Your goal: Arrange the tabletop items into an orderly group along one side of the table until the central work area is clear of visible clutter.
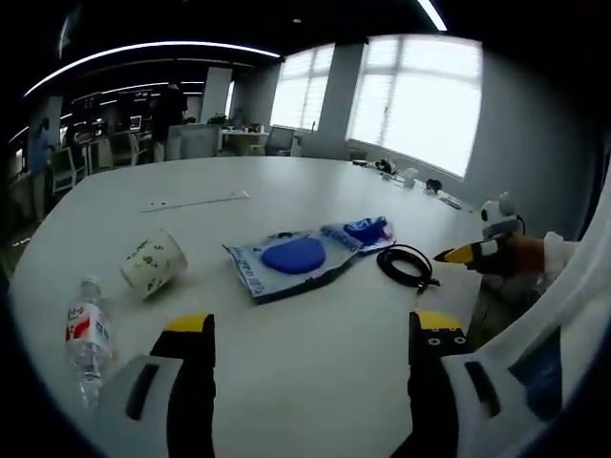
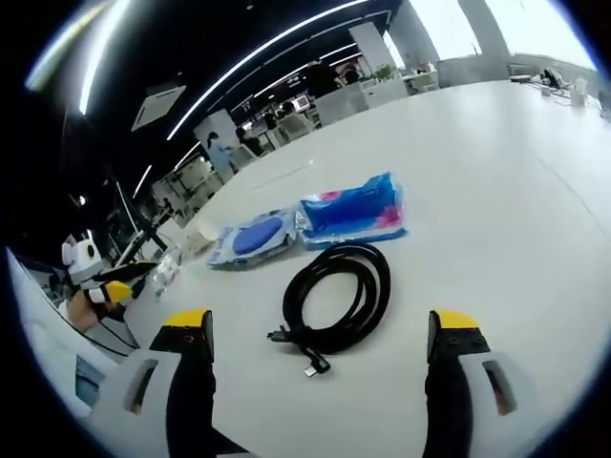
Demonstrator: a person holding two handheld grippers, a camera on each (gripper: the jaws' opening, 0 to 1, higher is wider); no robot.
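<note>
Open-plan office: desks (image 1: 205, 139), monitors, strip lights (image 2: 286, 43), big windows (image 1: 417, 100)

White table (image 1: 315, 363): bottle (image 1: 87, 336), cup (image 1: 153, 262), cable (image 2: 336, 295)

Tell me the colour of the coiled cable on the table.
Black; the coiled cable shows best in the right gripper view.

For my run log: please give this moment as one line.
left gripper: open | right gripper: open, before black cable | held: nothing | paper cup: on side
</note>
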